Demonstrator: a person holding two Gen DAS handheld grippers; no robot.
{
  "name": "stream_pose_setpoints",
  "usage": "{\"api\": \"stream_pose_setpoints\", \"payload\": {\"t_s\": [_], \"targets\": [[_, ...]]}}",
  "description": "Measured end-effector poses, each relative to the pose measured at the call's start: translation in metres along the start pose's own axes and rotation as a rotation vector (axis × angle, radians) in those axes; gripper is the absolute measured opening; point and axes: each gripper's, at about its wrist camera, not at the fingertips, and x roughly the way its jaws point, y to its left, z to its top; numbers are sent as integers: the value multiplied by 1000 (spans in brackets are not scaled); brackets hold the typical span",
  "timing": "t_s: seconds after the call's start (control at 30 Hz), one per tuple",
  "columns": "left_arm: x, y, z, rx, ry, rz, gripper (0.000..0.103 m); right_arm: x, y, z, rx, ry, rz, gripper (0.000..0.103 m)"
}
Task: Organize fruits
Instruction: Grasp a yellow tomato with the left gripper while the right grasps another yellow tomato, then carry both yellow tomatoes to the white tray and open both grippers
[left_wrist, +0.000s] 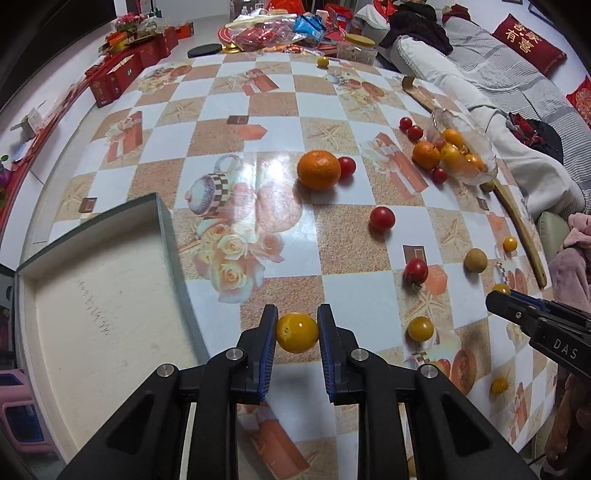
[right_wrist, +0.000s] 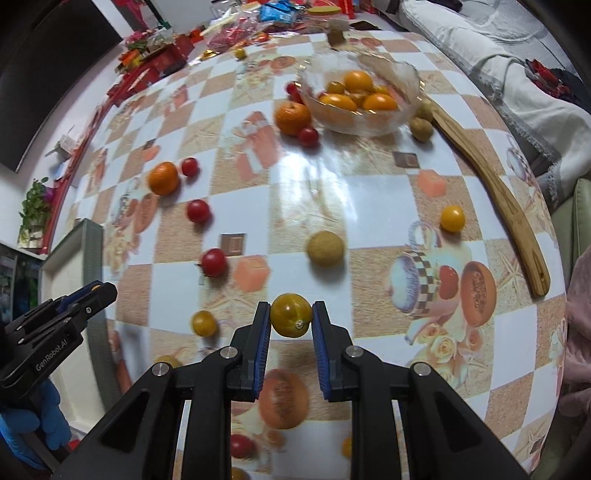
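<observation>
My left gripper (left_wrist: 297, 326) is shut on a yellow tomato (left_wrist: 297, 332), held over the table beside a shallow white box (left_wrist: 99, 295). My right gripper (right_wrist: 291, 317) is shut on another yellow tomato (right_wrist: 291, 314) above the table. A glass bowl (right_wrist: 356, 123) (left_wrist: 480, 177) holds several orange and yellow fruits. Red tomatoes (left_wrist: 382, 218) (right_wrist: 214, 262), oranges (left_wrist: 318, 170) (right_wrist: 163, 178), yellow tomatoes (left_wrist: 420, 328) (right_wrist: 452, 218) and a tan round fruit (right_wrist: 325, 248) (left_wrist: 475, 260) lie scattered on the tablecloth. The right gripper also shows in the left wrist view (left_wrist: 517, 308).
A long wooden spatula (right_wrist: 498, 192) lies along the table's right edge by a sofa (left_wrist: 498, 74). Red gift boxes (left_wrist: 122, 74) and snack bags (left_wrist: 280, 29) crowd the far edge. The left gripper (right_wrist: 88, 295), held by a blue-gloved hand, shows at left in the right wrist view.
</observation>
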Motion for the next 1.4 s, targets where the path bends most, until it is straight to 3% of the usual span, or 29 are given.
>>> {"api": "stream_pose_setpoints", "payload": {"t_s": [0.2,0.47,0.67,0.83,1.13,1.17,1.2,1.23,1.3,1.4], "targets": [[-24,31,-4,-45,-33,38,24,-5,40,9,-61,-1,50,24],[-37,115,-23,-192,-33,181,24,7,137,19,-198,28,172,24],[-27,168,-35,-294,-9,276,23,29,206,23,-268,80,258,24],[-13,190,-38,-322,6,309,24,59,253,26,-327,123,262,24],[-6,193,-43,-289,10,318,25,107,293,28,-449,197,206,25],[-5,193,-42,-288,11,325,33,110,295,26,-457,206,199,25],[-5,194,-42,-288,14,328,63,111,295,25,-465,209,187,28],[-6,194,-42,-292,9,313,72,110,296,24,-470,202,189,32],[-9,190,-44,-285,-17,313,72,111,299,24,-472,206,201,48],[-7,186,-44,-258,-1,327,72,107,300,25,-466,189,205,57]]}}
